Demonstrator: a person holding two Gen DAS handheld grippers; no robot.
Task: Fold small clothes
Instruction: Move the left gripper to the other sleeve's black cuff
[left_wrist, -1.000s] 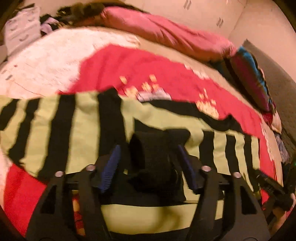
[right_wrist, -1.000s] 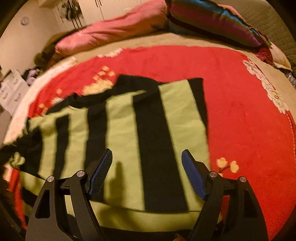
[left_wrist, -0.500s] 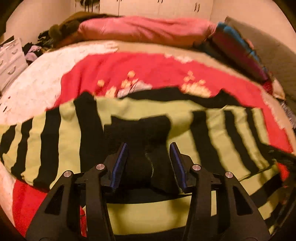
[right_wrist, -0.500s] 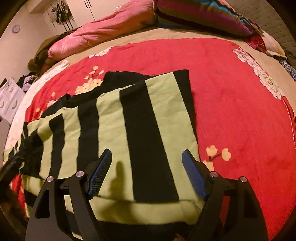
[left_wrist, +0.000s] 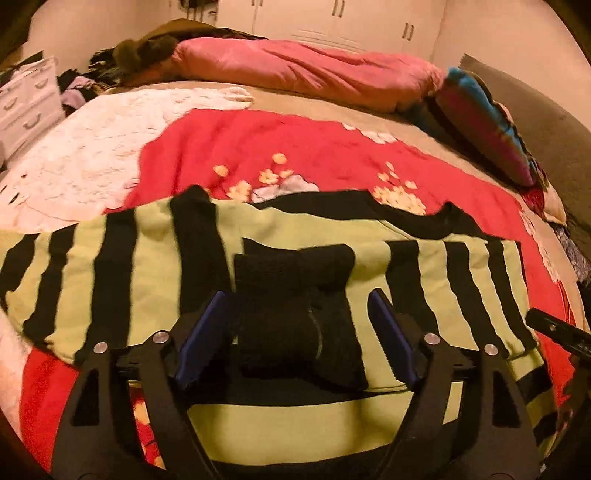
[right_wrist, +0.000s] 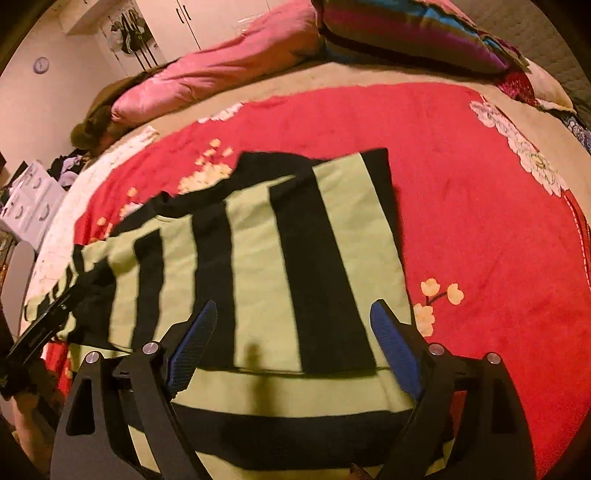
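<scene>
Jaws of the left gripper (left_wrist: 295, 325) stood spread around a bunched black cuff (left_wrist: 295, 295); the right gripper (right_wrist: 291, 332) gaped (empty) over the striped sweater (right_wrist: 258, 251), flat on the red blanket (right_wrist: 461, 203), pink pillow (left_wrist: 314, 70) beyond.

The striped sweater (right_wrist: 258, 266) is looking like soft, matt knit cloth, the red blanket (right_wrist: 461, 192) fuzzy, and the pink pillow (left_wrist: 314, 70) shiny and smooth.
</scene>
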